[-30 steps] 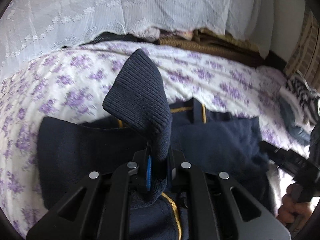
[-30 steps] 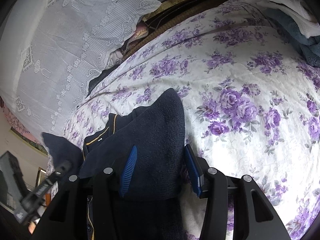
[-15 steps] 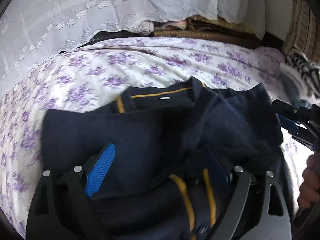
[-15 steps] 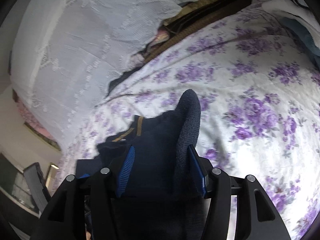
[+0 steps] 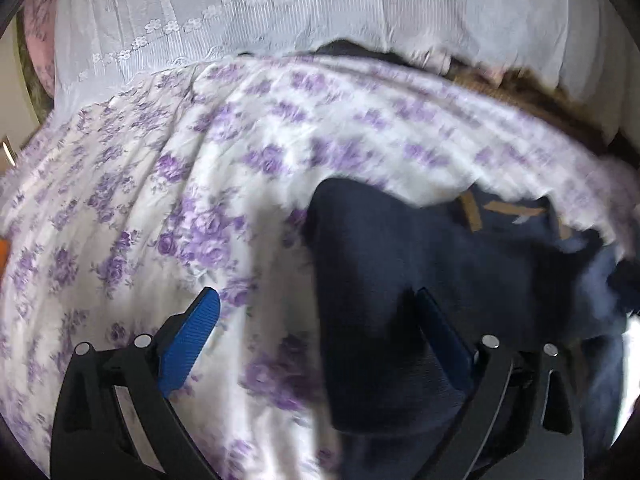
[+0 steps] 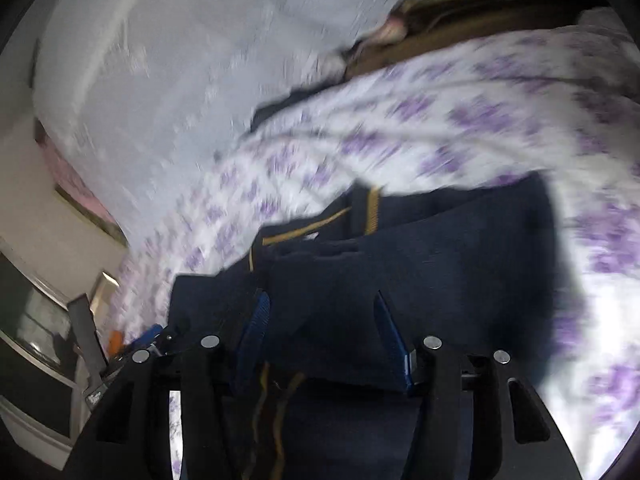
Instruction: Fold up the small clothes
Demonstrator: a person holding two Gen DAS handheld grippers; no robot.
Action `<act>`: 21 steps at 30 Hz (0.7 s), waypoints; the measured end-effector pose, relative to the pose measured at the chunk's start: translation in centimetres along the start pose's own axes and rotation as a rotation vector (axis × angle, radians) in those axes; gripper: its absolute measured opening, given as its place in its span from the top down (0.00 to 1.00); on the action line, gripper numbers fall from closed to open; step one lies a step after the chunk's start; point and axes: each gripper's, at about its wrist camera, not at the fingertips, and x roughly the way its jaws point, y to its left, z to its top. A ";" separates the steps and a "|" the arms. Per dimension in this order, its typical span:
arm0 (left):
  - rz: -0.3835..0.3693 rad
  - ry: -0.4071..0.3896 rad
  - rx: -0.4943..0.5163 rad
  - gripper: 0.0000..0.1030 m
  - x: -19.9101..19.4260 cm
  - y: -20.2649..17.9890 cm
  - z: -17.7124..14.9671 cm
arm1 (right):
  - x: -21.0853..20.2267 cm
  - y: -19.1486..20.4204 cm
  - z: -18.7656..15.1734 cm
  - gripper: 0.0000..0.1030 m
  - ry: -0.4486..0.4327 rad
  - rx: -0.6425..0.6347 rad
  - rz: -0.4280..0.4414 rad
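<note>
The navy garment (image 5: 400, 280) lay on the floral bedspread (image 5: 160, 200); the left gripper (image 5: 320, 332) was opening wide, its right finger over the cloth; the right gripper (image 6: 320, 328) was opening, the garment lying loose between its jaws.

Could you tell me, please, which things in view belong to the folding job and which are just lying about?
Belonging to the job:
- navy sweater with mustard trim, lying on the bed
- left gripper, jaws opening, pads clear of the cloth
- right gripper, jaws opening, over the sweater

Just lying about:
- floral bedspread
- white lace cover
- brown bedding
</note>
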 end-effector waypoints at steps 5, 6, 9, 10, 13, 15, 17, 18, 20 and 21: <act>0.061 0.003 0.062 0.04 1.3 -0.9 -0.6 | 3.8 0.0 0.5 0.31 0.067 0.166 0.040; 0.068 -0.003 0.070 0.04 1.4 -1.1 -0.6 | 4.2 0.0 0.5 0.31 0.062 0.177 0.036; 0.082 -0.014 0.085 0.04 1.1 -1.4 -0.8 | 4.1 -0.5 -0.1 0.81 -0.021 0.143 -0.029; 0.074 -0.011 0.079 0.04 1.1 -1.2 -0.8 | 3.7 -1.2 -0.2 0.87 -0.051 0.146 -0.035; 0.002 -0.011 0.040 0.04 0.4 -0.6 -0.7 | 1.9 -2.1 -0.3 0.87 -0.124 0.132 0.052; -0.032 -0.028 0.035 0.04 -0.1 -0.7 -0.7 | 0.7 -1.8 -0.1 0.87 -0.185 0.081 0.043; -0.022 -0.030 0.069 0.04 0.0 -1.3 -0.9 | 0.7 -2.7 0.4 0.87 -0.178 0.062 0.015; -0.006 -0.016 0.096 0.04 0.5 -1.7 -1.0 | 1.7 -3.3 0.6 0.81 -0.114 0.052 -0.018; 0.014 0.036 0.122 0.04 1.9 -2.2 -1.4 | 3.3 -5.4 0.0 0.84 -0.044 0.092 0.002; 0.005 0.036 0.113 0.04 1.9 -2.1 -1.3 | 2.8 -5.7 0.0 0.84 -0.043 0.110 0.011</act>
